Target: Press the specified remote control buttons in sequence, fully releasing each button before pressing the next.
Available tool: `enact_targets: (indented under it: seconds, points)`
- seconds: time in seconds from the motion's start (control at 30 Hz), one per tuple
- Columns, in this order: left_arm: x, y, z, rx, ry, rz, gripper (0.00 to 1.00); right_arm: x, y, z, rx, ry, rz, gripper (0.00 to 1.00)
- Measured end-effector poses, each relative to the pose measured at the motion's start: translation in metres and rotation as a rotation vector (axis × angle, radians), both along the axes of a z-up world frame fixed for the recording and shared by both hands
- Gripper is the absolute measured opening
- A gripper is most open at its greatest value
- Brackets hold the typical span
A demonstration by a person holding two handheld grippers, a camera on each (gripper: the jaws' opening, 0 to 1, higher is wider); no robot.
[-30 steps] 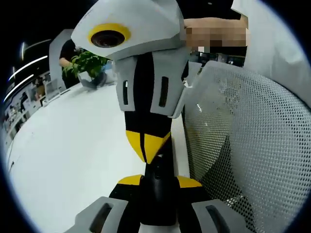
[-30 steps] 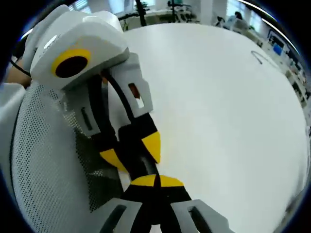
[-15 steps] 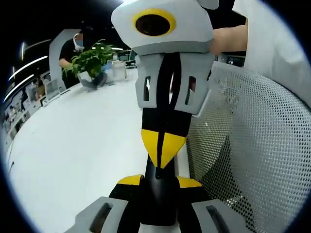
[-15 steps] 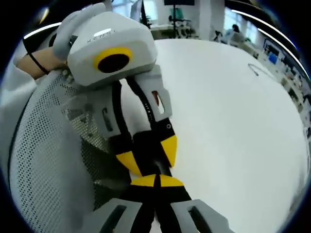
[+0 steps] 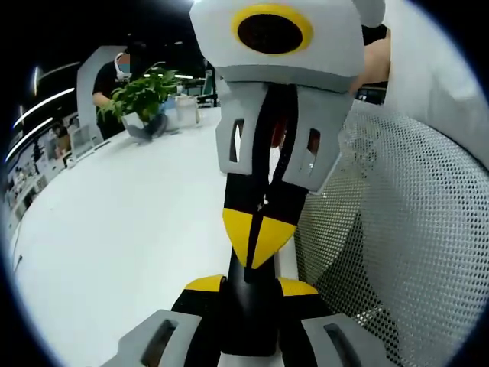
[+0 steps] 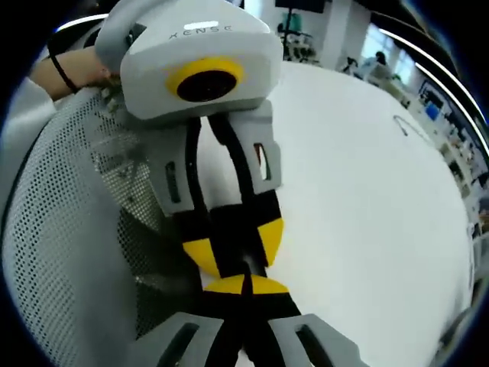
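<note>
1. Left gripper view: the left tool rises from the bottom centre, its yellow-tipped jaws clenched on a slim black remote control that stands between them. Its buttons cannot be made out.
2. The right tool comes down from the top centre of that frame. Its jaws are pressed together and their yellow point meets the upper end of the remote control.
3. A white desk spreads over the left half, with a potted plant at the upper left and a person just behind it.
4. A white mesh chair back covers the right side.
5. Right gripper view: the right tool sits at the bottom centre, jaws clamped together tip to tip.
6. The left tool reaches in from the top, its yellow tips just above those of the right tool.
7. A hand with a dark wristband grips the left tool at the upper left, over the chair back. The desk lies to the right.
</note>
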State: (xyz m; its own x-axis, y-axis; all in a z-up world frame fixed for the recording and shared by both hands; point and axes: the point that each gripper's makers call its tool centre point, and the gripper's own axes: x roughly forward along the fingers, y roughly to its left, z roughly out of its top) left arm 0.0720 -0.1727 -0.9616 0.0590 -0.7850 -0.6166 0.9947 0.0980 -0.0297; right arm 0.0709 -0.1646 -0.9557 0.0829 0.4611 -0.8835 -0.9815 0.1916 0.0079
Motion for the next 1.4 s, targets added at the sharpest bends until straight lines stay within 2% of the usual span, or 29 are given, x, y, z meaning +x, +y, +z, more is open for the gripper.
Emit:
enact_targets:
  seconds: [0.17,0.47,0.57,0.6,0.67,0.87,0.93,0.97,1.07,1.2,1.27,1.33,1.4]
  points:
    - [-0.0001,-0.0002,-0.0001,0.000,0.000,0.001,0.25,-0.0017,0.0008,0.0009,0.008,0.000,0.007,0.00]
    - [-0.0001,-0.0001,-0.0001,0.001,0.000,-0.001,0.25,-0.0011,0.0028,-0.0009,-0.038,-0.020,0.074,0.00]
    - [-0.0001,-0.0001,0.0001,0.001,0.001,-0.001,0.25,-0.0009,0.0034,-0.0021,-0.067,-0.065,0.114,0.00]
    - [-0.0001,-0.0001,0.0001,0.001,0.002,0.000,0.25,0.0007,0.0039,-0.0020,-0.079,-0.098,0.137,0.00]
    - [0.0001,-0.0003,0.0003,-0.001,0.004,0.003,0.25,-0.0009,0.0046,-0.0025,-0.083,-0.115,0.145,0.00]
    - [0.0001,-0.0003,0.0006,-0.003,0.004,0.005,0.25,-0.0003,0.0031,0.0000,-0.018,-0.124,0.107,0.00]
    - [-0.0003,-0.0003,0.0004,-0.004,0.003,0.006,0.25,-0.0016,0.0049,0.0007,-0.012,-0.110,0.098,0.00]
    - [-0.0005,-0.0005,0.0003,-0.001,-0.003,0.007,0.25,-0.0063,0.0079,0.0009,-0.005,-0.087,0.121,0.00]
    - [-0.0006,-0.0003,0.0004,0.002,-0.007,0.011,0.25,-0.0045,0.0094,-0.0006,-0.032,-0.089,0.152,0.00]
    - [-0.0003,-0.0003,0.0003,-0.002,-0.007,0.017,0.25,-0.0028,0.0076,-0.0003,-0.010,-0.052,0.130,0.00]
    - [-0.0007,-0.0014,0.0004,0.007,-0.013,0.022,0.25,-0.0048,0.0079,-0.0008,-0.002,-0.068,0.138,0.00]
    - [-0.0005,-0.0018,0.0005,0.011,-0.018,0.024,0.25,-0.0049,0.0084,-0.0008,-0.010,-0.114,0.175,0.00]
    - [-0.0003,-0.0023,0.0001,0.020,-0.014,0.035,0.25,-0.0053,0.0089,-0.0012,-0.011,-0.120,0.164,0.00]
